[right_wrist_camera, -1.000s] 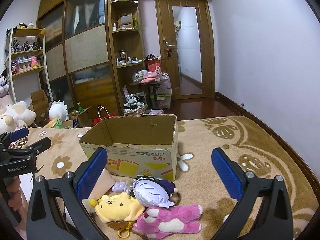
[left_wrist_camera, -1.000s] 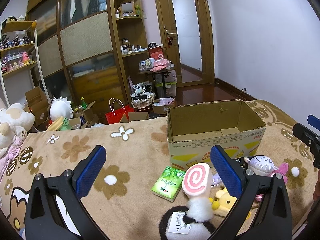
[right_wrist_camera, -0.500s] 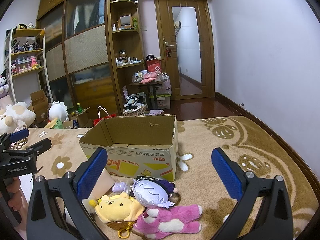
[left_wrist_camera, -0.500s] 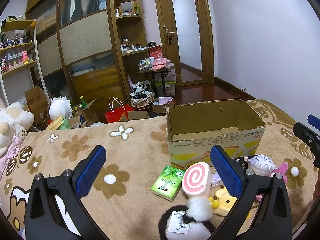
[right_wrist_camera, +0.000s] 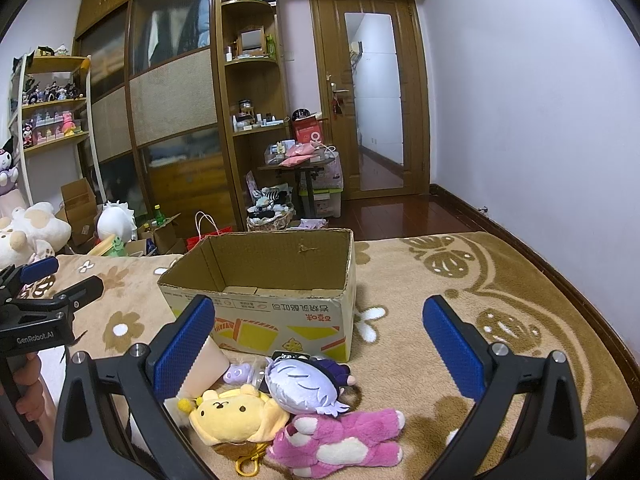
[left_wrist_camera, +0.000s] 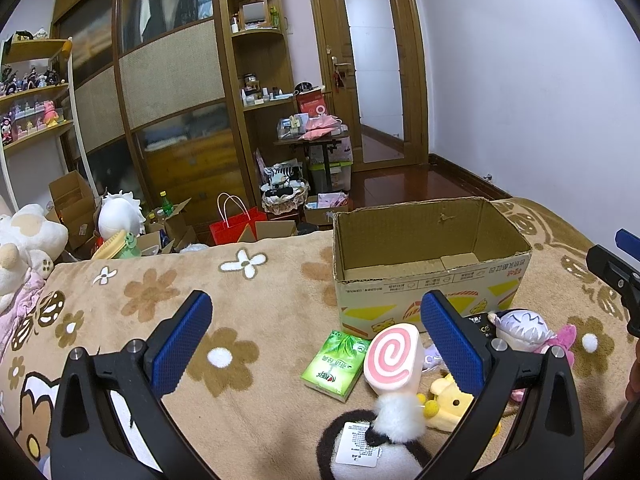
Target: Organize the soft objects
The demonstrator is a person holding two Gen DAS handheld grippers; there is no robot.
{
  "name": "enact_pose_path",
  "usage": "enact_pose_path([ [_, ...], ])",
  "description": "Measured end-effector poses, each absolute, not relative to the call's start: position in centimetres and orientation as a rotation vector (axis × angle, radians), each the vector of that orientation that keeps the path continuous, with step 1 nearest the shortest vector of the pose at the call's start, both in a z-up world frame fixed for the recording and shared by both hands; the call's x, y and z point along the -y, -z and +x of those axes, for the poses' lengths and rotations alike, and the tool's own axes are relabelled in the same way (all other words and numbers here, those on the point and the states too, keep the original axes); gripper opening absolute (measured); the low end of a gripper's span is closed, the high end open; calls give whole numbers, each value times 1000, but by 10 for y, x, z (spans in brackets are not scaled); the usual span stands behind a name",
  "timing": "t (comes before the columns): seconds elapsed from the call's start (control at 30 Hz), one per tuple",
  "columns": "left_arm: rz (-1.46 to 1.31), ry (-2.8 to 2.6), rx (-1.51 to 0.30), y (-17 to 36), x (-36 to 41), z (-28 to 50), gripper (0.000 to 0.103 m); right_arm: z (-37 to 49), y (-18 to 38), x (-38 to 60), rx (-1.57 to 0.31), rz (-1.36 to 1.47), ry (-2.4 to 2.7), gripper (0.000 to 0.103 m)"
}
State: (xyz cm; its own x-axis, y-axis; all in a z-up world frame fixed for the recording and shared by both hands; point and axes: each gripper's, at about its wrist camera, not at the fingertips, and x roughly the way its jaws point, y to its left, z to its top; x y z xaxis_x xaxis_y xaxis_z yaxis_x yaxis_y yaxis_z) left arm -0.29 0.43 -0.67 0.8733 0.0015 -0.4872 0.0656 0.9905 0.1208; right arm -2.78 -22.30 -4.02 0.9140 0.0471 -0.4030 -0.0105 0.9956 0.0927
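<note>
Left wrist view looks across a tan flower-patterned blanket [left_wrist_camera: 152, 292] that spreads under and ahead of both claws. Ahead and to the right of the left claw [left_wrist_camera: 316, 340] stands an open cardboard box [left_wrist_camera: 432, 276], upright, with nothing visible inside. In the right wrist view the same box [right_wrist_camera: 272, 304] sits ahead of the right claw [right_wrist_camera: 318, 340], slightly toward its left finger.

The left claw is spread wide, its blue pads far apart, and grips nothing. The right claw is spread just as wide and also holds nothing.

Soft toys lie in a cluster on the blanket just in front of the box. Between the right claw's fingers, nearest the camera, lies a pink plush [right_wrist_camera: 340, 440], touching a purple-haired plush head [right_wrist_camera: 304, 388] beyond it and a yellow bear plush [right_wrist_camera: 232, 416] toward the left finger. In the left wrist view a pink swirl plush [left_wrist_camera: 394, 358] stands just inside the right finger, above a black-and-white plush [left_wrist_camera: 384, 432] with a white tag. A green tissue pack [left_wrist_camera: 336, 360] lies flat between the fingers, just left of the swirl.
</note>
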Motion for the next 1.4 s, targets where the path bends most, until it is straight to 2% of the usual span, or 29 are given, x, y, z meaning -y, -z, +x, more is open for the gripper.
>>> enact_pose_path([
  [0.43, 134, 35, -513, 7, -4, -3, 103, -28, 39, 222, -419, 90, -29, 103],
  [1.03, 95, 77, -605, 15, -9, 24, 103, -17, 45, 227, -468, 121, -41, 103],
  [1.4, 121, 102, -739, 41, 6, 64, 103, 11, 54, 240, -540, 137, -31, 103],
])
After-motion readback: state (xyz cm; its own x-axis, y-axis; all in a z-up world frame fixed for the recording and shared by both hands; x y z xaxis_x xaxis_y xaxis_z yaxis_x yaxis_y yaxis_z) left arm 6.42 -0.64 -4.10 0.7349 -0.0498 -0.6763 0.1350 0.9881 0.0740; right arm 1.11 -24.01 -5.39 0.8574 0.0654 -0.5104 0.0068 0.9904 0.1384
